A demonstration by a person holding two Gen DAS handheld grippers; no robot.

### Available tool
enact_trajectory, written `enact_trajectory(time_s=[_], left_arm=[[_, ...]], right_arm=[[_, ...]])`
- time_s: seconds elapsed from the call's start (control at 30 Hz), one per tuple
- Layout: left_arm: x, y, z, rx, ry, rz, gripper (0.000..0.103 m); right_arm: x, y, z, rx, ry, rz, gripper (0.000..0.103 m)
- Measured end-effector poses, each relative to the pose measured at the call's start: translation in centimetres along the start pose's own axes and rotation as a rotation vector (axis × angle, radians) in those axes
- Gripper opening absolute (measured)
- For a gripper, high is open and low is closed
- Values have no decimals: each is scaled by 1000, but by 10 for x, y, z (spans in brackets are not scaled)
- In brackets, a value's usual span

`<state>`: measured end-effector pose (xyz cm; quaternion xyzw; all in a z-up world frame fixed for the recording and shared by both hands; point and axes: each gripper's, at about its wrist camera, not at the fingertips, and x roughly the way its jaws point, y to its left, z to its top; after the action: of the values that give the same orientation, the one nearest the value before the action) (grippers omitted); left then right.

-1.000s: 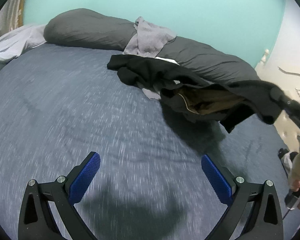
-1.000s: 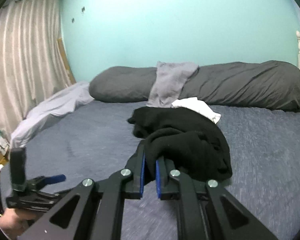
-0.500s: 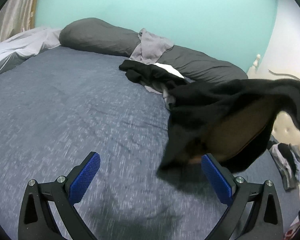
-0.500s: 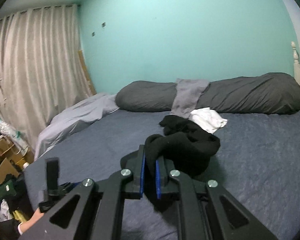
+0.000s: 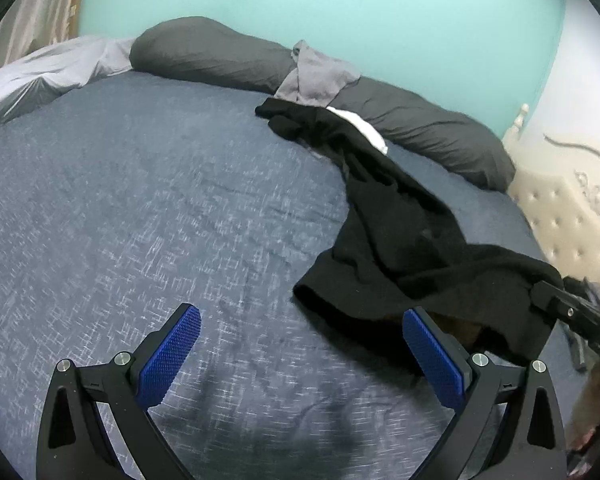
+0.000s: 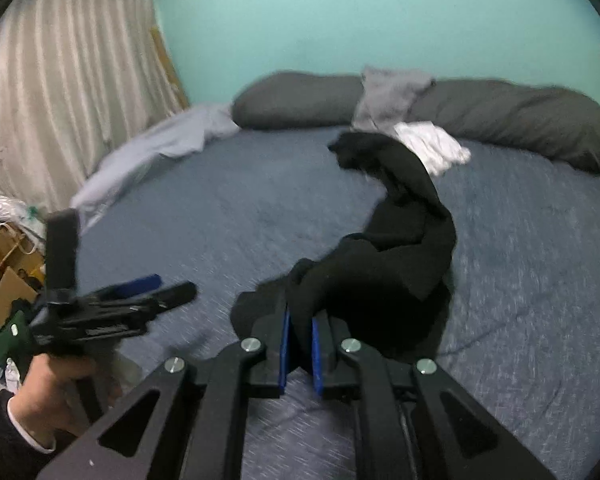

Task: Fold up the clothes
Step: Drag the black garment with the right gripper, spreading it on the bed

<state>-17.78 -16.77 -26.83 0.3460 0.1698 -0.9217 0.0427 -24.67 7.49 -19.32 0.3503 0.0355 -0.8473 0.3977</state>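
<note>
Dragged nearer, black garment (image 6: 400, 264) trails ahead of right gripper (image 6: 299, 344) pinching it (left gripper (image 5: 300, 354) spread, empty).

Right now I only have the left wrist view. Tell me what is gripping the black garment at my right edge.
Observer: The right gripper is shut on the black garment, a fold pinched between its blue pads.
Operator: Report what my left gripper looks like from there.
Observer: The left gripper is open and empty, beside the garment, held by a hand in a dark sleeve.
Operator: Describe what is left of the bed.
Observer: Cardboard boxes sit below a pale curtain.
</note>
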Motion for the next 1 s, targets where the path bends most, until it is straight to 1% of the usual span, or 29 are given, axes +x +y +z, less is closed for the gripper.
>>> enact_trajectory(time_s=[0.03,0.07,0.17,0.23,0.27,0.33,0.47,0.63,0.73,0.83,0.93,1.0], left_arm=[[4,2,-1,5,5,11,103],[7,3,-2,5,8,13,103],[15,2,-4,8,16,7,103],[18,-1,-4,21,16,1,103],[19,-3,-4,28,14,-2,103],[21,-7,-4,36,11,-3,103],[29,-9,-6,41,35,-13,103],[30,-14,-6,50,17,-19,103],[31,-17,-7,67,7,5,103],[34,-20,-10,85,10,38,103],[38,-16,-11,78,20,55,103],[40,-14,-11,67,24,58,103]], right_arm=[[4,-6,-3,14,11,-7,10],[8,-12,-6,29,21,-18,12],[19,-29,-14,77,51,-47,14],[21,-42,-20,123,65,-47,17],[20,-48,-23,139,73,-49,25],[16,-57,-26,161,79,-57,33],[1,-72,-22,177,57,-81,39],[-15,-87,-14,213,18,-98,40],[-18,-91,-10,224,6,-113,41],[-10,-95,-6,225,11,-118,41],[1,-97,-2,218,17,-122,49],[12,-98,3,216,27,-128,51]])
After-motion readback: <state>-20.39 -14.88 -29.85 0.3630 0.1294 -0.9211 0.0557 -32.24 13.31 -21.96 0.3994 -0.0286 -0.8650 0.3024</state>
